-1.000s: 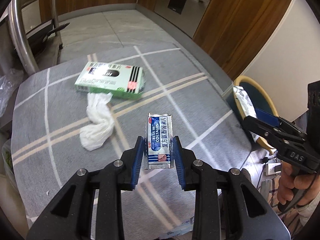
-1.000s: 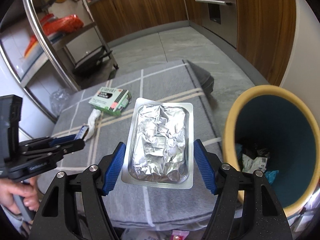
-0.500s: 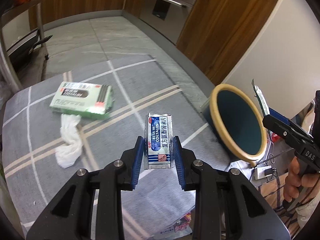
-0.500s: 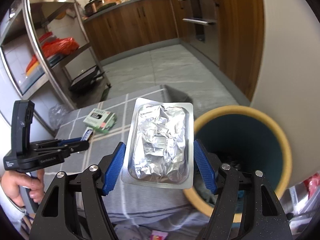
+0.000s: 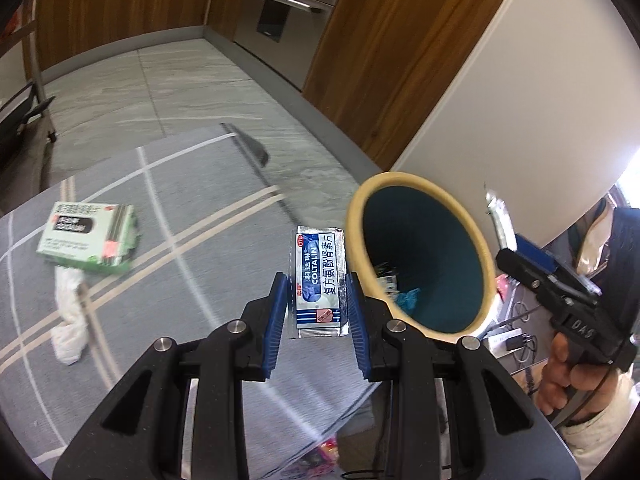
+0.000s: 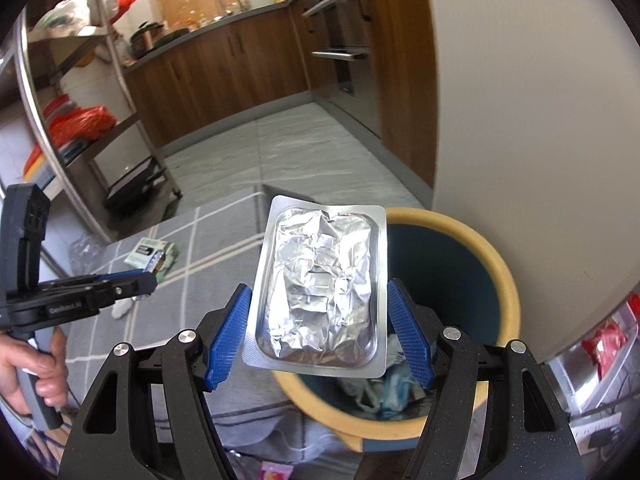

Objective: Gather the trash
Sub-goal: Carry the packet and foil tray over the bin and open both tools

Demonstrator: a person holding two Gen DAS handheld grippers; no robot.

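My left gripper (image 5: 318,304) is shut on a blue and white medicine sachet (image 5: 319,282), held above the table's right edge just left of the bin. The bin (image 5: 424,196) is dark teal with a yellow rim and holds scraps of trash. My right gripper (image 6: 320,328) is shut on a silver foil blister pack (image 6: 320,288), held over the near rim of the bin (image 6: 496,256). A green and white box (image 5: 86,244) and a crumpled white tissue (image 5: 70,320) lie on the grey cloth at the left.
The table has a grey cloth with pale stripes (image 5: 200,208). A white wall (image 5: 520,120) stands behind the bin. A steel shelf rack (image 6: 60,120) stands beyond the table's far left. Cables and a plug (image 5: 516,340) lie on the floor by the bin.
Both grippers have moved right toward the bin with their items. The blister pack now hangs over the bin's rim and the sachet is beside it.
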